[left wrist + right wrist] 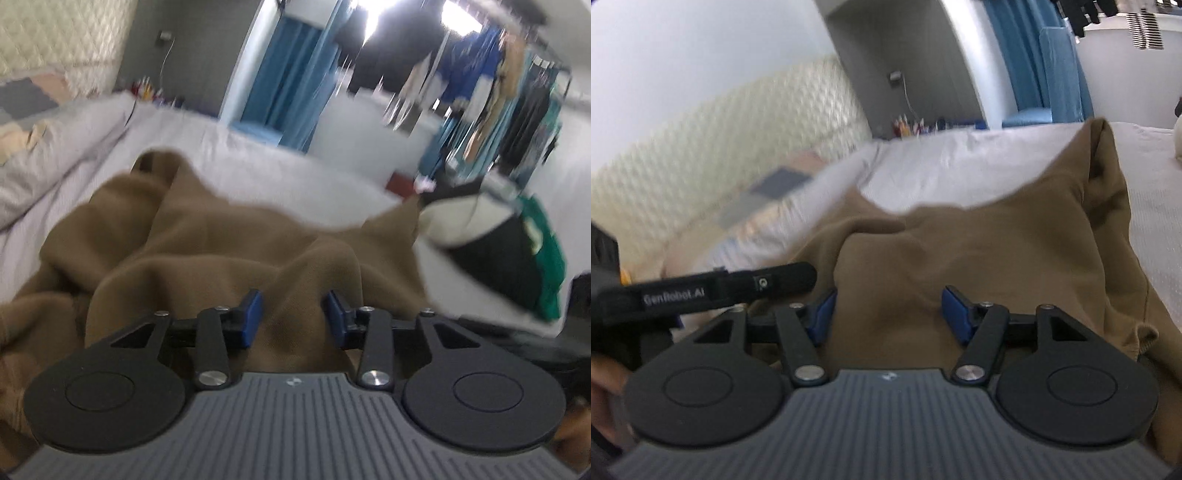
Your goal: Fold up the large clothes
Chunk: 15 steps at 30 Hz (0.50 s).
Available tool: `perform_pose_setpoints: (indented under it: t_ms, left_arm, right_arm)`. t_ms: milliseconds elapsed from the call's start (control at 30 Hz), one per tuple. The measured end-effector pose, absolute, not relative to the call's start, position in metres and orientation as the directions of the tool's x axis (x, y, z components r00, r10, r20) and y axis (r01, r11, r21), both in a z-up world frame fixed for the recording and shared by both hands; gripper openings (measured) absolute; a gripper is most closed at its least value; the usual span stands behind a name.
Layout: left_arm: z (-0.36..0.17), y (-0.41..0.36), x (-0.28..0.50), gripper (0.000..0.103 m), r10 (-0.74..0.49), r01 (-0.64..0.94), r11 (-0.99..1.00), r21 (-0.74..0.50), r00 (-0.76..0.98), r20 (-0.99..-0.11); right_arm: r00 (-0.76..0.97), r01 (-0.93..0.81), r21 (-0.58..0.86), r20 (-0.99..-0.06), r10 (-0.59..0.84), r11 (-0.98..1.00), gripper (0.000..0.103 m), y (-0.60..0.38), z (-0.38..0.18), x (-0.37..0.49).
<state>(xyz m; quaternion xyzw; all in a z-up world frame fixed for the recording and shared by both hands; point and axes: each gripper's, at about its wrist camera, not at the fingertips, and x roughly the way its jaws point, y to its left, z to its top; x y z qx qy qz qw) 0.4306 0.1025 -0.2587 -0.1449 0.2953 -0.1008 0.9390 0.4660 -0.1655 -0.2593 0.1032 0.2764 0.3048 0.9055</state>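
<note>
1. The brown garment (pixel 207 240) lies bunched on the bed (pixel 258 155), on a pale grey-white sheet. It has many soft folds and is not flat.
2. The left gripper (pixel 291 319) is low over the near part of the garment. Its blue fingers (pixel 251 317) stand apart, with a gap between them. Brown cloth rises up in this gap, but the pads do not press on it, as far as the left wrist view shows.
3. The right gripper (pixel 888 314) is also low over the garment (pixel 979 251). Its fingers (pixel 955 314) are wide apart, and a raised hump of brown cloth sits between them. I cannot tell if the cloth touches the pads.
4. In the right wrist view one part of the garment stands up to a point at the far right, and a ribbed hem (pixel 1145 336) hangs near the right side of the gripper.
5. In the same view a black strap (pixel 709 288) with a printed label crosses the left side, just in front of the left finger.
6. Beside the garment, at the right in the left wrist view, is a pile of other clothes (pixel 498 258) in white, black and green. One corner of the brown cloth touches this pile.
7. At the head of the bed is a quilted headboard (pixel 720 147), and a pillow (pixel 55 166) lies near it.
8. Blue curtains (pixel 291 77) hang behind the bed. At the far right, hanging clothes (pixel 498 92) are seen, much blurred.
</note>
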Motion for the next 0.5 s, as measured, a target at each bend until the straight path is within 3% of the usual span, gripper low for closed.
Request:
perform_pose_setpoints:
  t_ms: [267, 500]
  left_arm:
    - [-0.317, 0.106, 0.444, 0.038, -0.205, 0.039, 0.964, -0.264, 0.742, -0.639]
    - [-0.323, 0.104, 0.443, 0.038, -0.184, 0.024, 0.966, -0.256, 0.762, -0.621]
  right_arm:
    - [0.646, -0.525, 0.217, -0.527, 0.552, 0.823, 0.062, -0.142, -0.286, 0.459]
    - [0.661, -0.518, 0.194, -0.528, 0.533, 0.833, 0.062, -0.137, -0.295, 0.464]
